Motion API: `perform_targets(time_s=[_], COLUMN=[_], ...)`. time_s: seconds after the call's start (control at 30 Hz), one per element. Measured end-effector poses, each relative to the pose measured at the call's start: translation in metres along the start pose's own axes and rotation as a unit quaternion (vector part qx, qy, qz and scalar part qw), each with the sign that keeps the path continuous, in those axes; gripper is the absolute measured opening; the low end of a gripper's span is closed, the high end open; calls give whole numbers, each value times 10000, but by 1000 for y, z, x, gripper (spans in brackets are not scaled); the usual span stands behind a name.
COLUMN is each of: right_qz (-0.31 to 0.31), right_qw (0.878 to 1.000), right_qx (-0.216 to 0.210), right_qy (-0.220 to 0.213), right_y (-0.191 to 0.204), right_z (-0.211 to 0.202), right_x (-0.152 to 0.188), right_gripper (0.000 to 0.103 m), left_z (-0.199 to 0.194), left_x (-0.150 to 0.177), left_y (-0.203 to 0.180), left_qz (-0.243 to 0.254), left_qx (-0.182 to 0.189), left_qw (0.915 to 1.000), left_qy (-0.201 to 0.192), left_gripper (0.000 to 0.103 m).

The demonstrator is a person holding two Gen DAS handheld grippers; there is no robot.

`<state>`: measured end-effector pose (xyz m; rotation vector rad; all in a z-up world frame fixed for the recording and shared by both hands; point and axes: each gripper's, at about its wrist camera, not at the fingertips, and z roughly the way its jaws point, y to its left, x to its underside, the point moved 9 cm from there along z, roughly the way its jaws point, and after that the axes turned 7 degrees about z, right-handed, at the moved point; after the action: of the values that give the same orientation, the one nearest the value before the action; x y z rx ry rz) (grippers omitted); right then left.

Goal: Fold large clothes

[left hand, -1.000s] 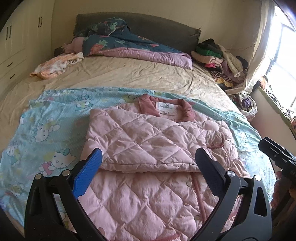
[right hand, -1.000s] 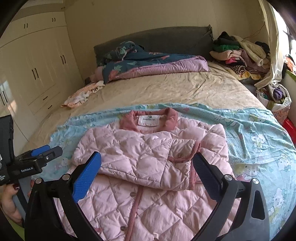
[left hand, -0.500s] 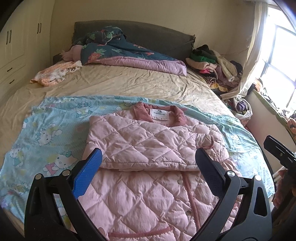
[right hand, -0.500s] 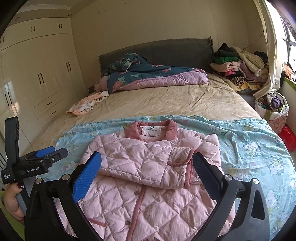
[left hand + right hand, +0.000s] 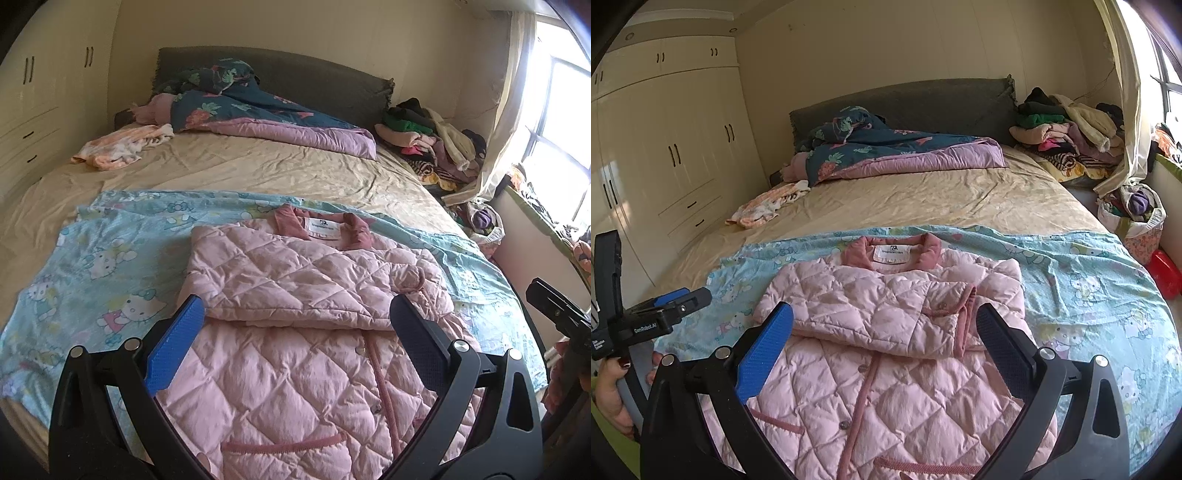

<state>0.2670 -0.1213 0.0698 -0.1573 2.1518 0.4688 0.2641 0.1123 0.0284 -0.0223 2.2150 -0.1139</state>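
Our left gripper (image 5: 295, 339) has its jaws spread wide, holding nothing, and it hangs above the near half of the jacket (image 5: 306, 332). Our right gripper (image 5: 884, 345) is likewise spread wide and empty, over the same garment.

The jacket is pink and quilted. It lies flat on a pale blue cartoon sheet (image 5: 110, 266) at the near end of the bed (image 5: 258, 170), collar pointing away from us, with both sleeves folded across the chest. The left view shows a pocket trim low on the jacket and the button strip running down its right part. The right view shows the folded sleeve's darker cuff (image 5: 966, 317) more clearly, and two buttons along the strip.

Only the right view shows our left hand (image 5: 613, 391), red nails visible, gripping the handle of the left gripper at the frame's left edge. Only the left view shows a dark part of the right gripper at its right edge.

Farther out, both views show an orange cloth (image 5: 122, 147), a dark floral quilt (image 5: 258, 110) against the grey headboard, and a clothes pile (image 5: 436, 144) by the curtain. The right view alone shows the full wardrobe (image 5: 672, 155), a bag (image 5: 1137, 218) on the floor and a red thing (image 5: 1165, 273) beside it.
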Motion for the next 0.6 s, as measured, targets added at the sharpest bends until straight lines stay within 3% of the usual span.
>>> perform_targets(time_s=[0.6], right_qz=[-123], right_qw=[9999], right_qx=[-55], right_qy=[-26], right_y=[-10], right_z=[-29], right_x=[32], right_gripper=[99], left_z=[-28], left_x=[37], left_y=[-11], left_qz=[-55], left_qx=[-48], left_qw=[9999], left_qy=[-98], left_gripper=[94])
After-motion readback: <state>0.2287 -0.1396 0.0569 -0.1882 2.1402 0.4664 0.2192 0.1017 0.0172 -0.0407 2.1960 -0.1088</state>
